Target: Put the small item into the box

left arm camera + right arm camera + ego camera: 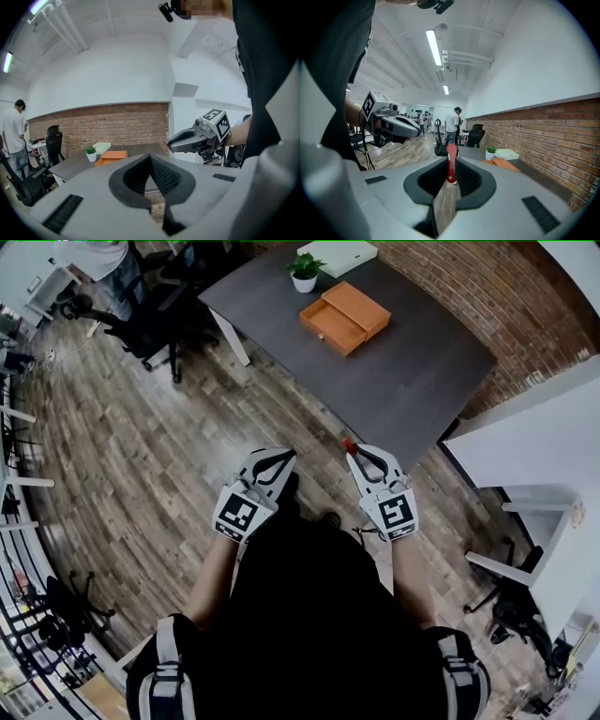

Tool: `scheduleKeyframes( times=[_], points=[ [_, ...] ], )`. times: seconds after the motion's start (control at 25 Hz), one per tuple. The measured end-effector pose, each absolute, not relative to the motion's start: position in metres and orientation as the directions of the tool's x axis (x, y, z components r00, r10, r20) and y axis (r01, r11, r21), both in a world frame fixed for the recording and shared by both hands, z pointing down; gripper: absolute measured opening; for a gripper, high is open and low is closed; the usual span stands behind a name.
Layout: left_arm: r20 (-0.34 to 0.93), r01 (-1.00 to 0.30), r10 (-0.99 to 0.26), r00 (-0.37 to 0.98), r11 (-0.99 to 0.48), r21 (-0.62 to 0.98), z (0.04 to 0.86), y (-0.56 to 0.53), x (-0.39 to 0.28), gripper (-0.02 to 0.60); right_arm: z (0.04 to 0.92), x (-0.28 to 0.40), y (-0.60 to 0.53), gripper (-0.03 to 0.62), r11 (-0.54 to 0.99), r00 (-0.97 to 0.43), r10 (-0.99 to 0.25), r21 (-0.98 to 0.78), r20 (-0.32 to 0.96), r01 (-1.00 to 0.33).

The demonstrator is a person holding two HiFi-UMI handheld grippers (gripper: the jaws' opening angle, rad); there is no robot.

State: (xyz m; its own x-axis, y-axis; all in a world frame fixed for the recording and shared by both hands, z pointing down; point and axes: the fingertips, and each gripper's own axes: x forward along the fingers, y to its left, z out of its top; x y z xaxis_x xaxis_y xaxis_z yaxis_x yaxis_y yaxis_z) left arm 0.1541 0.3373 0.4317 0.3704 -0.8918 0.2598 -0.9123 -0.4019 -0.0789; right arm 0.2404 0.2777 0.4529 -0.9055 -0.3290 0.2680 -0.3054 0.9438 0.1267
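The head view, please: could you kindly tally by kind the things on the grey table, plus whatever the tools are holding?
On the grey table:
Orange box: 1
Potted plant: 1
Pale flat item: 1
Held in the right tool:
Small red item: 1
Held in the left tool: 0
Total: 4

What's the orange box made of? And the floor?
The orange box looks like smooth matte plastic or painted wood; its flat, even color leaves that open. The floor looks like wood planks, with grain streaks and board seams, though it may be laminate.
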Motion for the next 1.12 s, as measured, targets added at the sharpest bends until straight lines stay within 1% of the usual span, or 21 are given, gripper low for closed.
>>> scheduleKeyframes(
  times=[0.12,0.32,0.68,0.96,1.12],
  points=[
    [0.259,-0.903,-0.884,0.389,-0.422,-0.081,0.431,0.327,0.136,0.022,0.453,0.222,0.267,0.064,0.939,-0.899,-0.338,0.164,0.277,-0.303],
    [0.249,-0.880,-0.862,0.441,-0.470,-0.068,0.430,0.296,0.106,0.022,0.449,0.196,0.249,0.064,0.925,-0.881,-0.380,0.146,0.282,-0.352],
    [0.235,-0.819,-0.810,0.538,-0.568,-0.083,0.425,0.238,0.075,0.022,0.455,0.156,0.210,0.064,0.903,-0.853,-0.431,0.150,0.294,-0.403],
    [0.239,-0.792,-0.780,0.578,-0.607,-0.069,0.430,0.202,0.047,0.021,0.462,0.135,0.181,0.064,0.874,-0.811,-0.486,0.178,0.326,-0.452],
    [0.225,-0.773,-0.762,0.607,-0.632,-0.057,0.433,0.187,0.039,0.021,0.465,0.127,0.171,0.064,0.854,-0.790,-0.519,0.153,0.327,-0.497]
  ],
)
